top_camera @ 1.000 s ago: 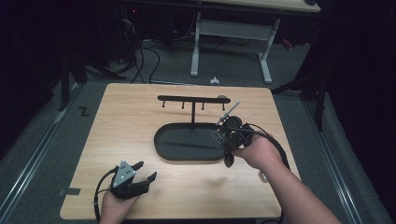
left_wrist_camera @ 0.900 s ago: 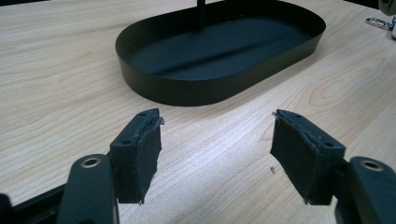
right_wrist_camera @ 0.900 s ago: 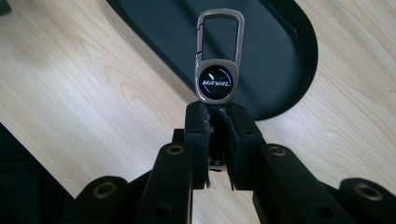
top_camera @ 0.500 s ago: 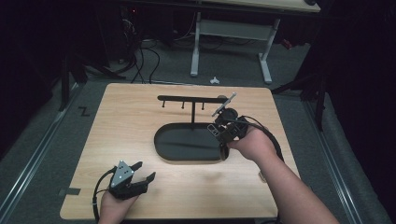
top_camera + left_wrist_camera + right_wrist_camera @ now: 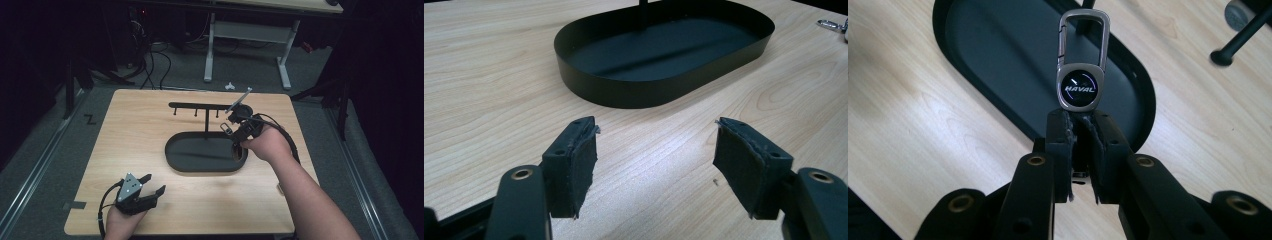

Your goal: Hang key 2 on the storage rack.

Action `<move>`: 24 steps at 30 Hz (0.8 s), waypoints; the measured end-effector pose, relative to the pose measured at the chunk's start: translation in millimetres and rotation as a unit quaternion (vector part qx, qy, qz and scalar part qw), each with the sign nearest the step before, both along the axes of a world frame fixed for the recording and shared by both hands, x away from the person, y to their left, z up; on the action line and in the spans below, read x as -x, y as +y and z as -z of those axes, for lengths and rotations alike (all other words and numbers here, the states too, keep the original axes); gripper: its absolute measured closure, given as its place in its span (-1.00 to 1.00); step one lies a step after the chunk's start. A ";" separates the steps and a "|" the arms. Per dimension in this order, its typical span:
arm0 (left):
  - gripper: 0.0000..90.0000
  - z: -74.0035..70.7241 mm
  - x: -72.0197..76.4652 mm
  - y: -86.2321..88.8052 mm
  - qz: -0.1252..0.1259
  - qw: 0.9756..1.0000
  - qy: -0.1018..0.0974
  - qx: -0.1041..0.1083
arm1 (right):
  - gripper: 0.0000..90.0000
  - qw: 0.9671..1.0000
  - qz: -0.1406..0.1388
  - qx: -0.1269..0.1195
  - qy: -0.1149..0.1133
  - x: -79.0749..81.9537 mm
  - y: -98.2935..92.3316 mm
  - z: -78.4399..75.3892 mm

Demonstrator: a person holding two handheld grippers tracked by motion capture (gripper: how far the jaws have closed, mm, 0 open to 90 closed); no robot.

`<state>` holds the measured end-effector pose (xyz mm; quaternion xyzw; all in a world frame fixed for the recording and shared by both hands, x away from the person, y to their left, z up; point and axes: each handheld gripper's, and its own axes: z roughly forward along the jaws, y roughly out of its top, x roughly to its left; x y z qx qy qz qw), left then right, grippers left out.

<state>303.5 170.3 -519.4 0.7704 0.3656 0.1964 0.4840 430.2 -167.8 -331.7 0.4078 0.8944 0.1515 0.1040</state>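
Two tongs work over one wooden counter [image 5: 150, 125].

1. Counter: light wood grain, carrying all items listed below.
2. Tray [image 5: 200, 155]: black, oval, with a low wall. It lies directly beneath and just beside the right tongs, and well ahead of the left tongs. A thin post rises from it and carries a black crossbar [image 5: 200, 105] with small pegs, level with the right tongs.
3. Left tongs [image 5: 150, 186]: resting low near the counter's near edge, well apart from the tray. Its two padded faces [image 5: 579, 165] stand wide apart with bare wood between them; nothing is gripped.
4. Right tongs [image 5: 1082, 122]: raised over the tray's end, near the crossbar's end. Its pads are pressed nearly together on the lower end of a keyring.
5. Keyring [image 5: 1082, 65]: silver metal, round dark badge lettered HAVAL, with a carabiner loop standing above the pad tips, over the tray floor.
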 end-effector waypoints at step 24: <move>-0.25 1.1 1.4 -2.9 0.010 1.000 0.000 -0.017 | 0.79 1.000 0.014 0.010 -0.015 -37.3 22.4 5.6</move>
